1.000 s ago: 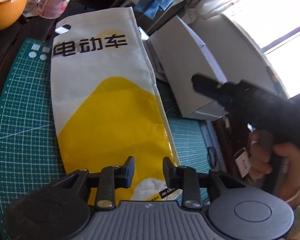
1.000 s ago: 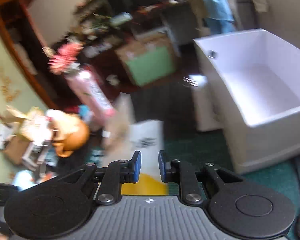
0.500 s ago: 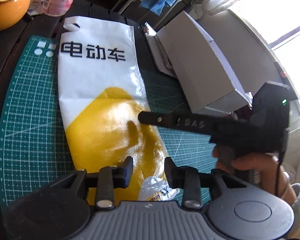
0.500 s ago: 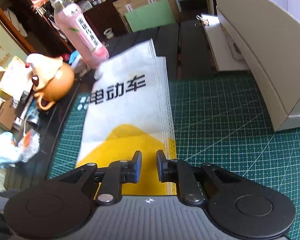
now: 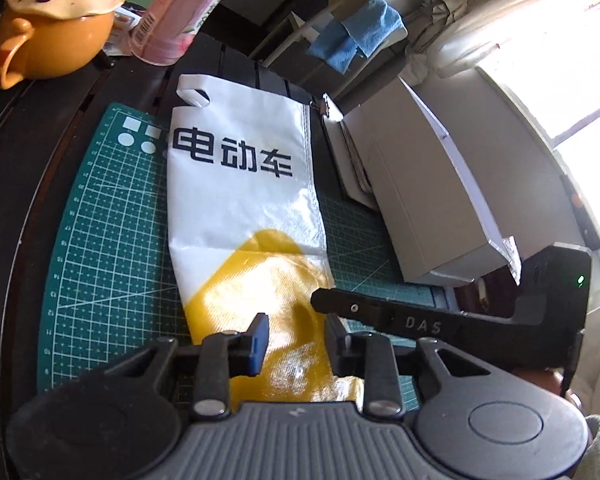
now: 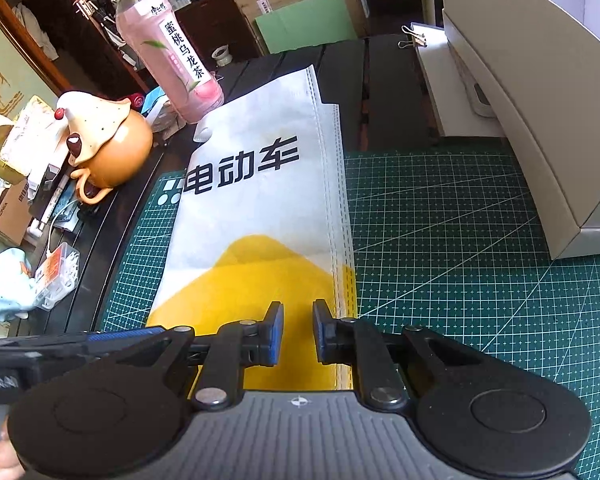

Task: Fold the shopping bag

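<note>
Shopping bag (image 5: 240, 208) lies flat on green cutting mat (image 5: 100, 240), centre frame. Left gripper (image 5: 296, 338) and right gripper (image 6: 298, 330) hover over its yellow lower end, fingers apart, holding nothing.

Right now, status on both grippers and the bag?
Left gripper open, right gripper open, both at the yellow end. Shopping bag flat on cutting mat, not yet folded. White box beside it, apart.

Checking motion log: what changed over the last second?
The right tool swung down from facing the room and now hovers open above the shopping bag's yellow near end, close beside the left tool. The left tool stayed open; the bag stayed flat on the cutting mat, ungrasped.
</note>
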A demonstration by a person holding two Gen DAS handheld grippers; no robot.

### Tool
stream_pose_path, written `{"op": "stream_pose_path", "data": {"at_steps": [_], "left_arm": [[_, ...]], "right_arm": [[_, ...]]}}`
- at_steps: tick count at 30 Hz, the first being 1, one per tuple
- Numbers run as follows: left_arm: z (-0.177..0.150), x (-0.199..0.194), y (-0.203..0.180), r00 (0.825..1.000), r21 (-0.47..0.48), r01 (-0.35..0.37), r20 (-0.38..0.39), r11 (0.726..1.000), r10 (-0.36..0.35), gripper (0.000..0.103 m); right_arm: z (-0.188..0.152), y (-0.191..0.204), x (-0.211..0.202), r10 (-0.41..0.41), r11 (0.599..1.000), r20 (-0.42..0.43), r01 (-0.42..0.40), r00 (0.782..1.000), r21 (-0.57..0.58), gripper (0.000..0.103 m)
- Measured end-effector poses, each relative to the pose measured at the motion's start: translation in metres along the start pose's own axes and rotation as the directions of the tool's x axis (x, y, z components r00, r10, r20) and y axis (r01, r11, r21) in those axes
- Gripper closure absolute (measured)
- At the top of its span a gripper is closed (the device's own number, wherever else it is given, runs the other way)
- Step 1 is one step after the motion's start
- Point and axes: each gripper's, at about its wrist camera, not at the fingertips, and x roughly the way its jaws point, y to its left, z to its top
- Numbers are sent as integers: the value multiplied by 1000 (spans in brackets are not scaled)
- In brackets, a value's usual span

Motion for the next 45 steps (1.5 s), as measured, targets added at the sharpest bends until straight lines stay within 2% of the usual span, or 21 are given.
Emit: {"op": "stream_pose_path", "data": {"at_steps": [3,7,9,11,18,25,29,34,37,41,45], "left_arm": [[-4,7,5,999,-16,-21,-36,1000,21,79],[-4,9,10,999,-35,-23,-47,999,21,82],[-3,10,13,999,-44,-17,-49,999,15,82],[-2,10,15,999,-55,-9,-51,998,6,82],[-3,9,15,999,-45,-6,-50,999,4,82],[-1,9,21,998,-80,19,-56,997,-24,83],[-1,10,22,998,-84,9,-58,996,-14,89],[1,15,36,996,-174,35,-73,984,-48,95],[1,18,43,995,-216,51,-78,975,-69,99],[2,19,40,995,-201,46,-77,978,-63,99],[2,20,39,995,-200,47,-77,979,-63,99]], "right_arm": [[1,-2,-2,16,1000,-10,-16,1000,19,87],[5,-14,-19,88,991,25,-90,996,96,83],[7,-26,-32,137,977,65,-146,988,153,58],[5,-34,-34,162,969,64,-171,985,180,50],[-7,-51,-26,218,945,-1,-210,976,251,51],[-19,-68,-19,276,915,-62,-243,959,322,55],[-19,-74,-15,328,899,-93,-280,940,337,56],[-19,-70,-12,339,899,-92,-294,936,326,56],[-21,-67,-3,395,869,-87,-340,915,360,56],[-24,-60,11,468,822,-85,-398,880,406,56],[-23,-58,11,447,834,-84,-381,891,398,55]]}}
